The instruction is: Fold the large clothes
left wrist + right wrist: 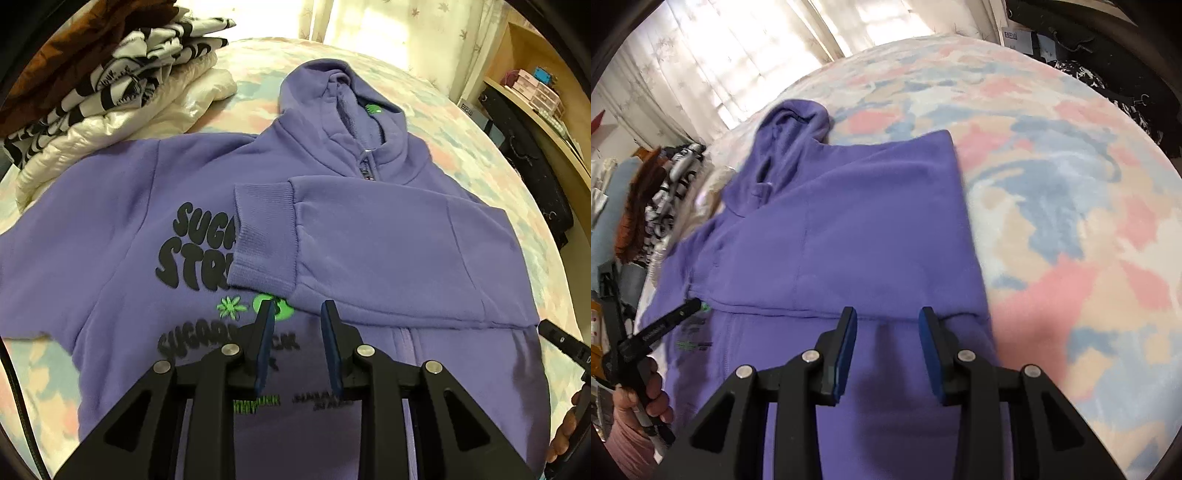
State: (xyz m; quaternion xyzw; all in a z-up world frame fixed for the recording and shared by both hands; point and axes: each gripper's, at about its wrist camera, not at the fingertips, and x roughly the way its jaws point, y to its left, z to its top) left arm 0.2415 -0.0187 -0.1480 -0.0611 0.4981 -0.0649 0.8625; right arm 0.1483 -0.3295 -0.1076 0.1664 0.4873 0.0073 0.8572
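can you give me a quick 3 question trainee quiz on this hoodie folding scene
1. True or false: one sleeve of the purple hoodie is folded across its front.
2. The left gripper is: A open, holding nothing; B shut on the cuff; C shut on the hood.
3. What lies beside the hoodie on the bed?

Key: 1 true. 2 A. 3 a pile of folded clothes.

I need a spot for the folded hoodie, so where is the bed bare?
Bare blanket lies right of the purple hoodie, out to the bed's edge. The left is crowded: a clothes pile sits against the hoodie's shoulder.
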